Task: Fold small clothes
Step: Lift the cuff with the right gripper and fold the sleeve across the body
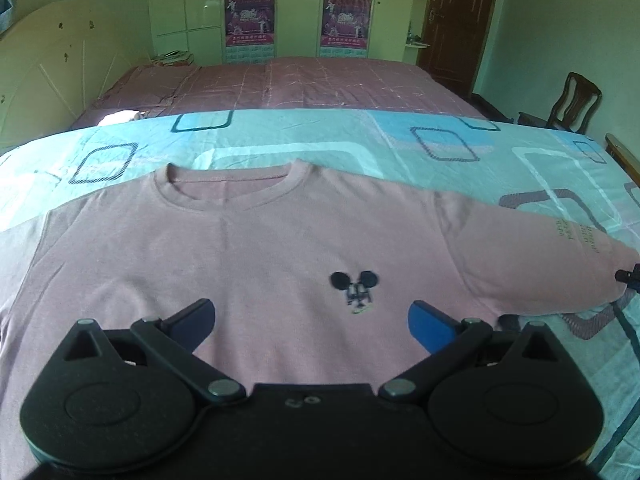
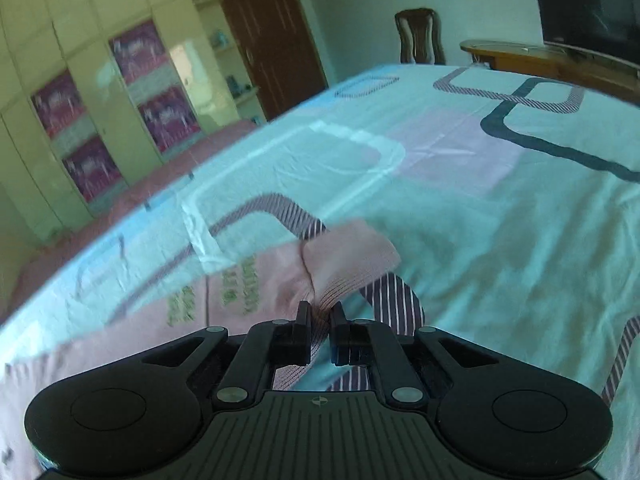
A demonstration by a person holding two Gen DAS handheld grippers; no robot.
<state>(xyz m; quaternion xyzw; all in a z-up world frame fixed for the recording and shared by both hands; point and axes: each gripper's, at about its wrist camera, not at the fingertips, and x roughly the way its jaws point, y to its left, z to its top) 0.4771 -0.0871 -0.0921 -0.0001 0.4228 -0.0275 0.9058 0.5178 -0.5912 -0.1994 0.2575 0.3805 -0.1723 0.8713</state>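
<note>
A pink knit T-shirt [image 1: 248, 248] lies face up and flat on a pale blue bedsheet [image 1: 360, 140] printed with rounded-rectangle outlines, some solid, some hatched. The shirt has a ribbed round collar [image 1: 226, 188] and a small dark embroidered mouse-ear motif [image 1: 355, 290] on the chest. Its sleeve [image 1: 540, 256] extends to the right and carries faint printed lettering.

The left gripper [image 1: 312, 320] hangs over the lower chest, its blue-padded fingers [image 1: 430, 326] spread wide with nothing between them.

The right gripper [image 2: 320, 320] has its black fingers drawn narrow and pinched on the ribbed sleeve cuff [image 2: 344, 268], the fabric bunched into a crease just ahead of the tips. Green lettering [image 2: 236, 292] shows on the sleeve beside it, blurred.

Beyond the sheet lies a pink checked bedspread [image 1: 320, 80].
</note>
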